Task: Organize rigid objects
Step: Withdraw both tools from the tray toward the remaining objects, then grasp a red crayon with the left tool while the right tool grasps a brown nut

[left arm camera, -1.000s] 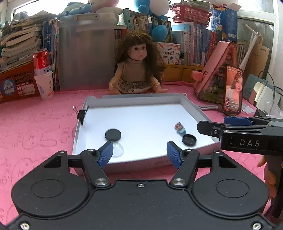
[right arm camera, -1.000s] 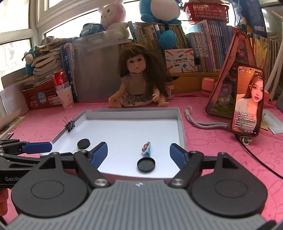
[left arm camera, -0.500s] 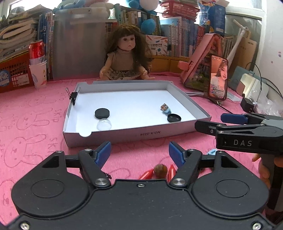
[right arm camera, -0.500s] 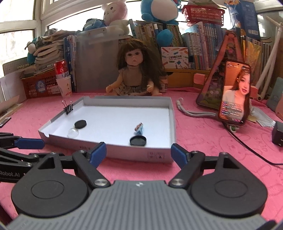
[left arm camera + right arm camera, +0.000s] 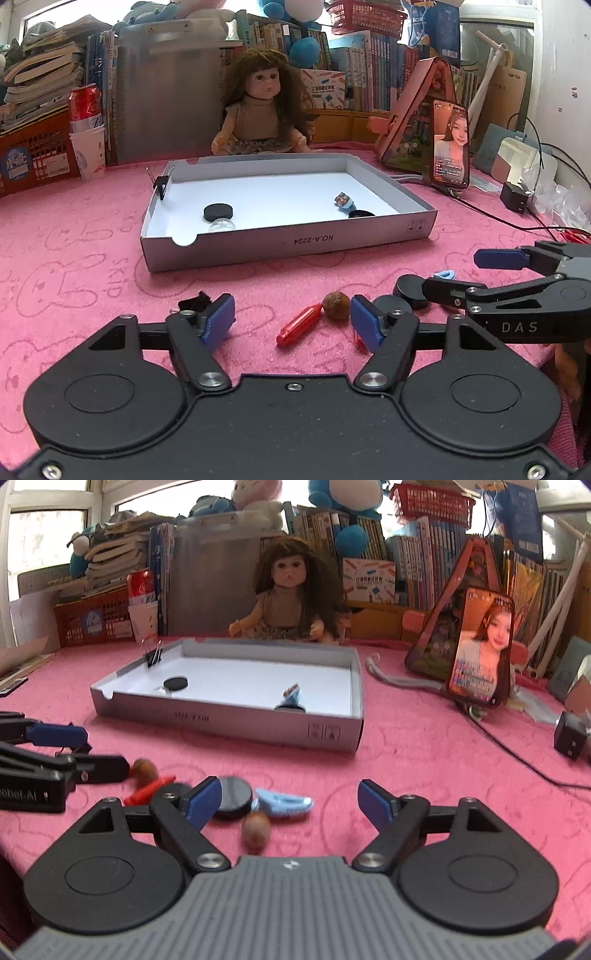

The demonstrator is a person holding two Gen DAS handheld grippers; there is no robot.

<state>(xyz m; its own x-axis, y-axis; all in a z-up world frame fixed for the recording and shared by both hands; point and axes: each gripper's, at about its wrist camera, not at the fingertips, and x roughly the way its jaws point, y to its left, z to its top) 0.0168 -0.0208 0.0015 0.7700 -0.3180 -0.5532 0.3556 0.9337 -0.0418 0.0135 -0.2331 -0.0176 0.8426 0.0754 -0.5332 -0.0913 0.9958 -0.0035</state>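
Both grippers hover low over the pink bench, angled downward toward a scatter of small things in front of the tray.

The left gripper has its jaws partly spread and closing, pinching nothing; a red capsule-shaped piece lies on the cloth between the blue pads, its long axis slanting from near-left to far-right, with a brown nut touching its far end. A black binder clip sits just behind the left pad.

The right gripper has its jaws spread wide and empty. Between them lie a second brown nut, a black disc and a light blue doll shoe lying crosswise. Seen from the left wrist, its side reads "DAS".

Further off stands the white tray, its near wall printed "NO.A-2224" upside down. Inside are a black puck beside a clear dome, and a small blue figure by another black cap. A clip grips its left wall.

Beyond sit a doll, a lit phone and a red can.
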